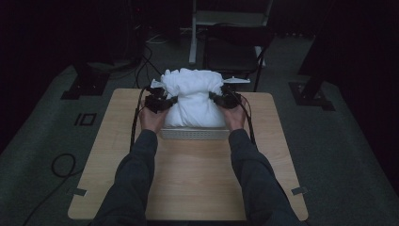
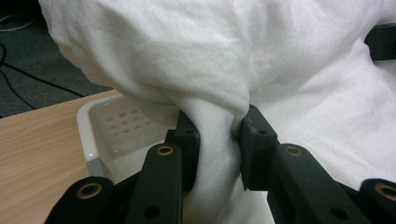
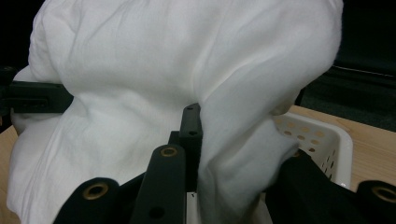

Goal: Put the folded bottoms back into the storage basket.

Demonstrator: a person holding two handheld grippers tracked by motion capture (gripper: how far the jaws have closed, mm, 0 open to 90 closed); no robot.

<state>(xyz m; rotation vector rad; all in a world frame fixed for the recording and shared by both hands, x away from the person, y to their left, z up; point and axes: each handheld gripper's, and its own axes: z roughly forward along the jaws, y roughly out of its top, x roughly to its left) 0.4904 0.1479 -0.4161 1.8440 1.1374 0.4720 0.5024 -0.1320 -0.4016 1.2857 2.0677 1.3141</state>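
The high view looks forward and down over the whole table (image 1: 188,188). Each gripper view sits close behind its own fingers (image 2: 254,135), facing inward from opposite sides; both share the white cloth (image 3: 163,70) and basket (image 3: 334,140).

Both forearms enter from the bottom of the high view in dark sleeves and run forward, converging slightly toward the far half of the table. The left hand (image 1: 151,118) holds the left gripper (image 1: 173,100), jaws directed inward to the person's right. The right hand (image 1: 234,116) holds the right gripper (image 1: 212,97), jaws directed inward to the left, so the two grippers face each other at about the same height. In the left gripper view both jaws are clamped on a fold of white cloth (image 2: 215,140). In the right gripper view the jaws likewise pinch cloth, the right jaw largely covered by it
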